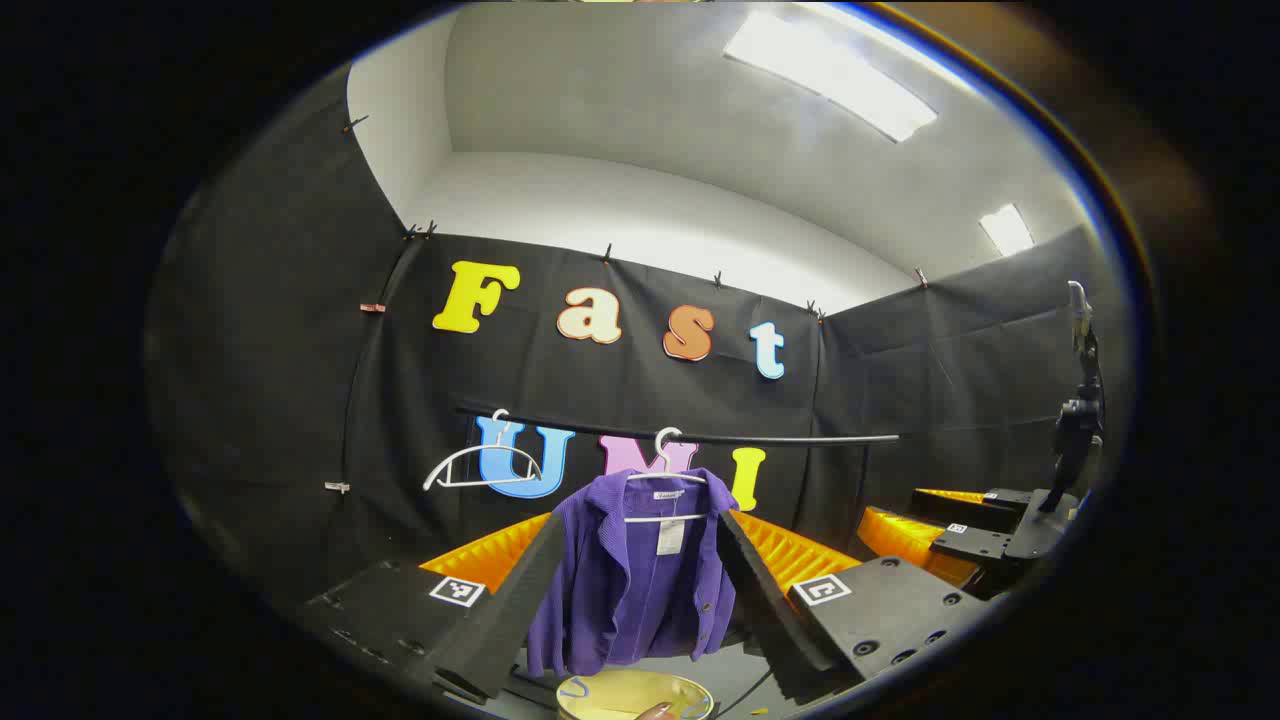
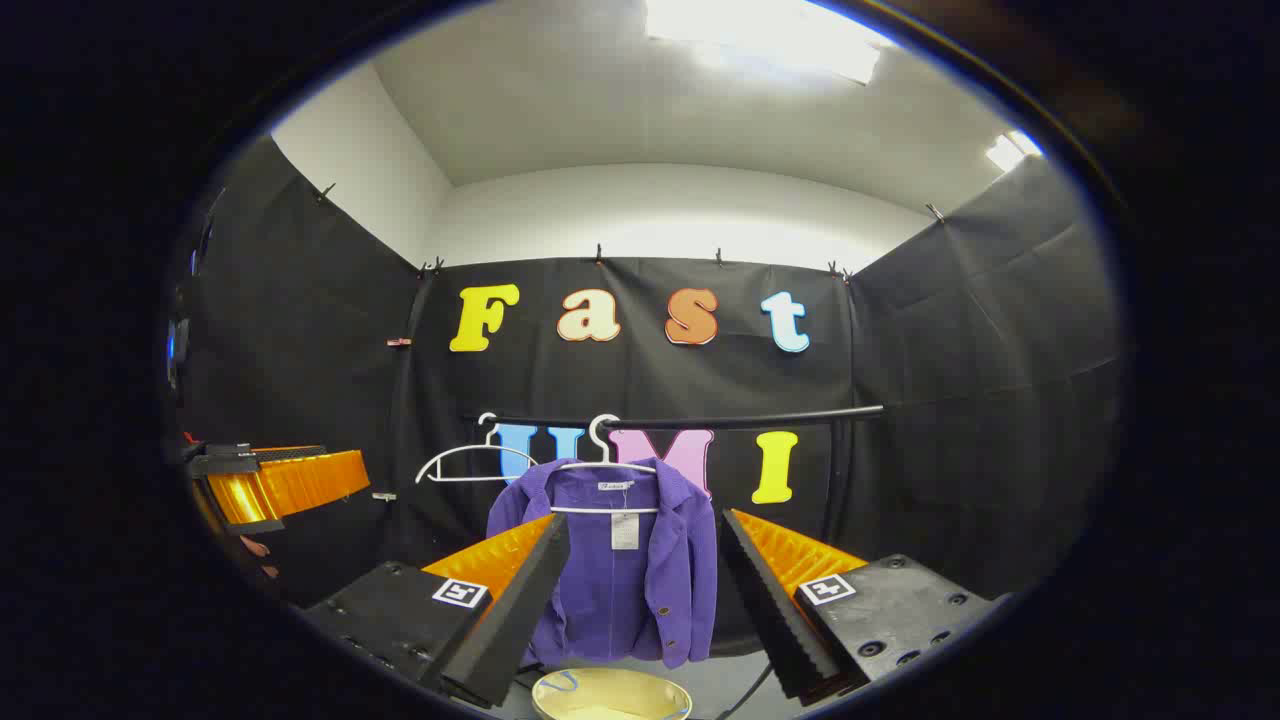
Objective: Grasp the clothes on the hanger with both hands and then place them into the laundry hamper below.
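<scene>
Both your grippers, left gripper and right gripper, spread wide, holding nothing. Purple jacket hangs on its hanger above the hamper. Right gripper view catches your left gripper at far left.

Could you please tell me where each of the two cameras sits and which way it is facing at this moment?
Left gripper view: rides on the left gripper, facing the purple jacket on its hanger; the right gripper shows farther off.
Right gripper view: rides on the right gripper, facing the jacket squarely; the left gripper shows at the edge.
Shared: jacket, rail, empty hanger, hamper below.
</scene>
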The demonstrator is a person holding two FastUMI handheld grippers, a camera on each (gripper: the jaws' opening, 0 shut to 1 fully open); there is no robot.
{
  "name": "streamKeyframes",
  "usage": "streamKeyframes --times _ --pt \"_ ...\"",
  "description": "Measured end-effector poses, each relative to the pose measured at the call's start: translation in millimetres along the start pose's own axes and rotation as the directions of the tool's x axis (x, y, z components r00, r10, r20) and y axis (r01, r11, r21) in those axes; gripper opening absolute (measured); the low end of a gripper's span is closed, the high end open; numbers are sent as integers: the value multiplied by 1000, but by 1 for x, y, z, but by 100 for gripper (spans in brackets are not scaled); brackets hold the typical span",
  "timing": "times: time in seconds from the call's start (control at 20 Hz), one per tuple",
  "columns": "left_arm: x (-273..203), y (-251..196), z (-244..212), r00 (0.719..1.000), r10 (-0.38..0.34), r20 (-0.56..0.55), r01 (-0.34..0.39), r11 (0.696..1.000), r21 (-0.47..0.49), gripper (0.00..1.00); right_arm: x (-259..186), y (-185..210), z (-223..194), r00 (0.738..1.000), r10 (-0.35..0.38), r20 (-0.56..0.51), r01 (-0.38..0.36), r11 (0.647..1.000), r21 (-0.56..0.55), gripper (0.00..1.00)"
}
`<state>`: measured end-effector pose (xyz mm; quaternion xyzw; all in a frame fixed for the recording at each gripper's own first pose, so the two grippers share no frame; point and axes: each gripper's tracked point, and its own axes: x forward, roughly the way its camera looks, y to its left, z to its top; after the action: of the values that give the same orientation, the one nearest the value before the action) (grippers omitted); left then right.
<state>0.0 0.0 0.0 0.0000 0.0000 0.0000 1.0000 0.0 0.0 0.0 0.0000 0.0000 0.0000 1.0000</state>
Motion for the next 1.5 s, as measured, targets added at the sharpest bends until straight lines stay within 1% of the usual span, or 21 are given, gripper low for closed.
streamKeyframes --times 0.15,0.2,0.25,0.45,0.7,0.95,1.15,1.5 --pt "-3 -7 -1 1000 -20 -7 20 1000 9 96 -3 -2 -2 1000 -1 -7 1 1000 -3 96" --pt "-3 -9 -2 1000 -27 -10 27 1000 10 96 -4 -3 -3 1000 -4 -12 4 1000 -4 99" --pt "-5 -10 -2 999 -30 -13 30 999 12 96 -4 -4 -4 1000 -6 -17 6 1000 -1 96" --pt "-4 -15 -6 999 -39 -17 39 999 3 95 -8 -6 0 1000 -14 -8 14 1000 6 96" --pt "-6 -22 -4 998 -67 -6 67 998 -13 96 -12 -3 -6 999 -17 -31 17 1000 6 96" --pt "-8 -20 -6 997 -79 -18 79 997 -12 95 -16 -3 -4 999 -25 -29 25 1000 -1 96" --pt "-7 -21 -10 994 -104 -31 103 995 -14 95 -18 -1 -8 999 -35 -41 35 999 -4 96" --pt "-5 -10 -16 987 -152 -54 151 988 -27 96 -24 10 -13 996 -79 -46 78 997 -16 96"
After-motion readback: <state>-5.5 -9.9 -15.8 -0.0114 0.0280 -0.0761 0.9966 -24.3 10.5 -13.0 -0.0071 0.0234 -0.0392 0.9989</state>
